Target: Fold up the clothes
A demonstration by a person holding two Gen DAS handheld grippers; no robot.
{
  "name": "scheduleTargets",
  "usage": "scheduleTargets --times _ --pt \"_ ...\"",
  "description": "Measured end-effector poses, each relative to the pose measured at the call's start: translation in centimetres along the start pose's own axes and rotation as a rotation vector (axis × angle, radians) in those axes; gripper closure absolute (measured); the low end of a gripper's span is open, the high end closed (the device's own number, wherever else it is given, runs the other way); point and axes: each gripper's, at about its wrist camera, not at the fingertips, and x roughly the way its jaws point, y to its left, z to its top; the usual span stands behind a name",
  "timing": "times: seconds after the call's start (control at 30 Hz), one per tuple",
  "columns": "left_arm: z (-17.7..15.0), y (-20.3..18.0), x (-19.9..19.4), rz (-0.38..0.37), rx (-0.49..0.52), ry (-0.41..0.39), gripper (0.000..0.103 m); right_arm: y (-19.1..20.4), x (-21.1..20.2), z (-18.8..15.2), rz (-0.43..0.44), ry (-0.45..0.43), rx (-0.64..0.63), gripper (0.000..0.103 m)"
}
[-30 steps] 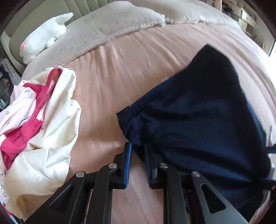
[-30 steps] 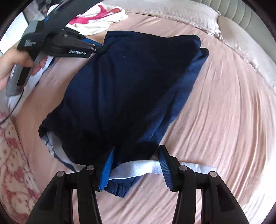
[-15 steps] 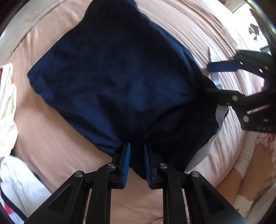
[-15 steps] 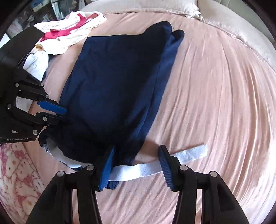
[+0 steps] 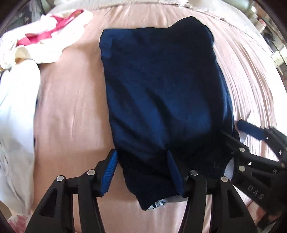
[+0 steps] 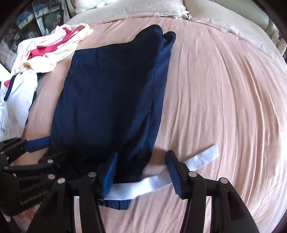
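Both tongs are opening over the near end of the blue shorts [image 5: 161,93] on the bed [image 6: 224,107] — left tongs [image 5: 141,170] and right tongs [image 6: 141,172] press on nothing — and the white string [image 6: 202,157] could snag and pull the fold loose.

We're in a home bedroom: a bed with a pink sheet [image 6: 224,89], beige pillows [image 6: 143,9] at its head, loose clothes [image 6: 50,50] piled alongside.

My left gripper [image 5: 142,172] jaws opening, straddling near end of navy garment [image 5: 161,93], pads off the cloth. Garment flat on pink bedsheet [image 5: 71,107]. Right gripper [image 5: 240,132] at garment's right edge. White-and-pink clothes pile [image 5: 41,43] far left.
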Motion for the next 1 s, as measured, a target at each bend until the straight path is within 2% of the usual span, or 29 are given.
scheduleTargets --times 0.03,0.07,0.13,0.2,0.33,0.4,0.47,0.53,0.63,0.8,0.9,1.0 --pt "-0.3 0.3 -0.4 -0.016 -0.005 0.009 0.048 -0.2 -0.3 -0.6 -0.027 0.018 -0.004 0.029" --pt "-0.6 0.6 -1.0 -0.037 -0.014 0.004 0.048 -0.7 -0.8 -1.1 -0.016 0.021 0.017 0.027" --pt "-1.0 1.3 -2.0 -0.061 -0.034 -0.021 0.048 -1.8 -1.9 -2.3 0.006 0.022 0.062 0.027" --pt "-1.1 2.1 -2.6 -0.038 -0.065 -0.079 0.048 -2.9 -2.6 -3.0 0.033 0.000 0.116 0.027" --pt "-0.7 2.4 -1.0 -0.071 -0.093 -0.043 0.048 -3.0 -1.9 -3.0 0.108 0.019 0.116 0.027" --pt "-0.8 1.9 0.2 -0.047 -0.066 0.000 0.048 -2.6 -1.3 -3.3 0.052 0.058 0.071 0.027" --pt "-0.7 2.3 -0.2 -0.062 -0.080 -0.015 0.046 -2.3 -1.6 -4.0 0.016 0.052 0.018 0.027" --pt "-0.5 2.8 -1.0 -0.088 -0.105 -0.045 0.047 -2.6 -2.6 -4.6 0.008 0.039 0.025 0.027" --pt "-0.2 3.4 -1.8 -0.126 -0.137 -0.074 0.047 -3.8 -3.9 -5.2 0.044 -0.005 0.084 0.027" --pt "0.3 2.8 -0.3 -0.169 -0.123 0.011 0.047 -5.1 -3.4 -5.8 0.167 0.064 0.178 0.027" --pt "0.1 2.5 0.8 -0.195 -0.136 0.063 0.047 -3.6 -2.5 -6.1 0.214 0.136 0.167 0.027" --pt "0.3 2.1 1.2 -0.186 -0.142 0.046 0.047 -3.4 -2.6 -6.4 0.226 0.121 0.154 0.028"
